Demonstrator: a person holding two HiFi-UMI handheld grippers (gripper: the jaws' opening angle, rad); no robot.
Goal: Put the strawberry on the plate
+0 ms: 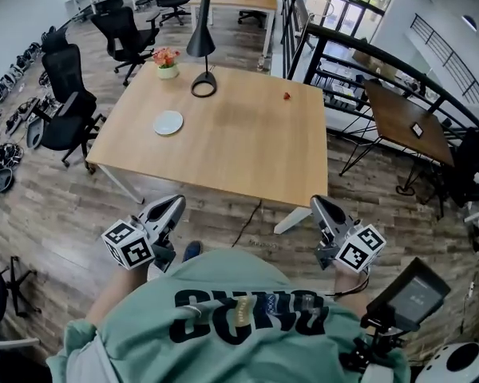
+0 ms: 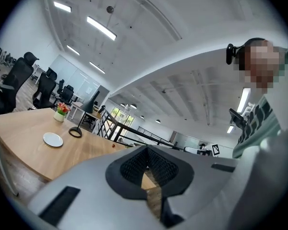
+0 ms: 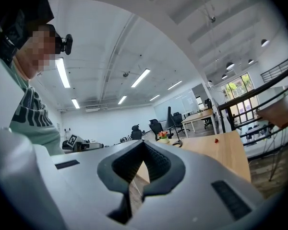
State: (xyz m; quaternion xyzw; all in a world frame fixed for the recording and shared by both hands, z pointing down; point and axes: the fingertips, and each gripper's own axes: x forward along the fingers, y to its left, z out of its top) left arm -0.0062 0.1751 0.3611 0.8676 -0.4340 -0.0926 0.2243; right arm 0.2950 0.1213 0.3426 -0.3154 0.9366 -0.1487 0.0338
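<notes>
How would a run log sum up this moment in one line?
strawberry: on table, untouched | plate: empty | left gripper: shut, empty | right gripper: shut, empty

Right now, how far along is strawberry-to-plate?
Nothing done: the strawberry lies on the table, apart from the empty plate. In hand: nothing; left gripper and right gripper are shut, empty, short of the table. Left: reach, grasp, carry, place.

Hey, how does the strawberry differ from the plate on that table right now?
The strawberry is a tiny red speck; the plate is white, round, flat and far bigger. The strawberry lies near the far right corner of the table, the plate toward its left side, just nearer than the flower pot. Both rest directly on the wooden top, well apart; the plate is empty.
</notes>
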